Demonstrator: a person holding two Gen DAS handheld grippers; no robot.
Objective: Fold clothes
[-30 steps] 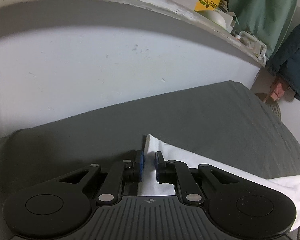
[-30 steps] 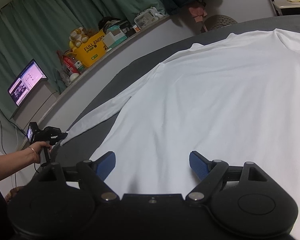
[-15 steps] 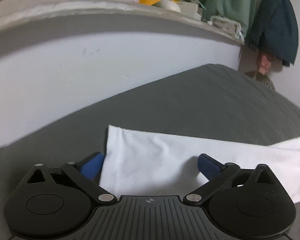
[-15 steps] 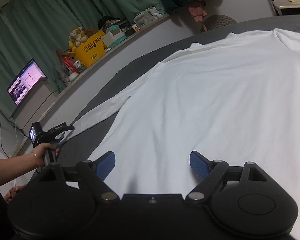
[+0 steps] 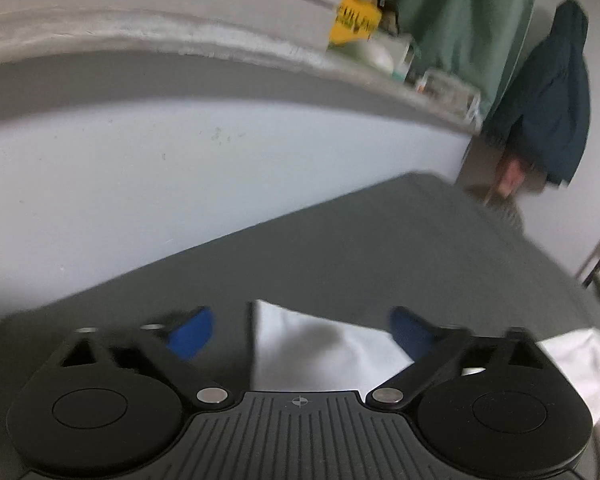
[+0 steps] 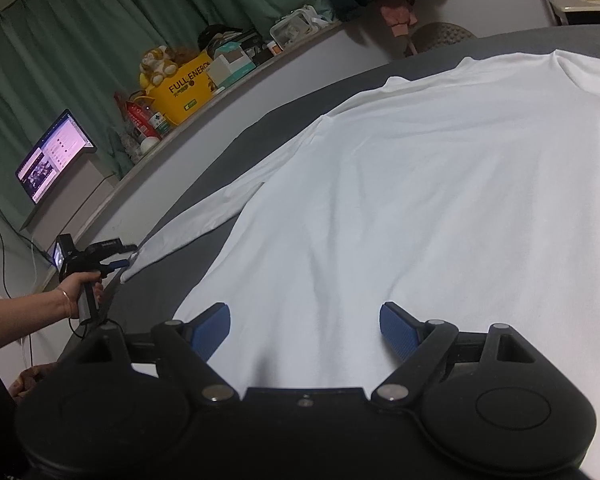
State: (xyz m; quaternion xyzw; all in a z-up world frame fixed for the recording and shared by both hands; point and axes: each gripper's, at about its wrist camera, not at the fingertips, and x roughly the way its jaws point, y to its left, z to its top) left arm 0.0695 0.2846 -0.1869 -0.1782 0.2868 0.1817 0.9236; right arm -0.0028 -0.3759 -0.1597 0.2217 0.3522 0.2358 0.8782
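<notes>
A white long-sleeved shirt (image 6: 440,184) lies spread flat on the dark grey bed (image 6: 172,280). Its one sleeve (image 6: 204,220) stretches out to the left toward the wall. In the left wrist view the sleeve's cuff (image 5: 324,348) lies on the sheet between the blue pads of my left gripper (image 5: 300,330). The jaws are closing, and neither pad touches the cloth. From the right wrist view, a hand (image 6: 76,288) holds that left gripper (image 6: 128,256) at the cuff. My right gripper (image 6: 304,324) stands open over the shirt's near hem, nothing gripped.
A grey wall (image 5: 180,160) runs along the bed's far side, with a cluttered ledge above it. A yellow box (image 6: 184,88), a lit laptop screen (image 6: 54,156) and green curtains stand there. A dark jacket (image 5: 548,112) hangs past the bed's corner.
The left gripper, shut on the cuff a second ago, let it go and opened wide, then narrowed; the cuff now lies flat between its pads. The right gripper kept still.
</notes>
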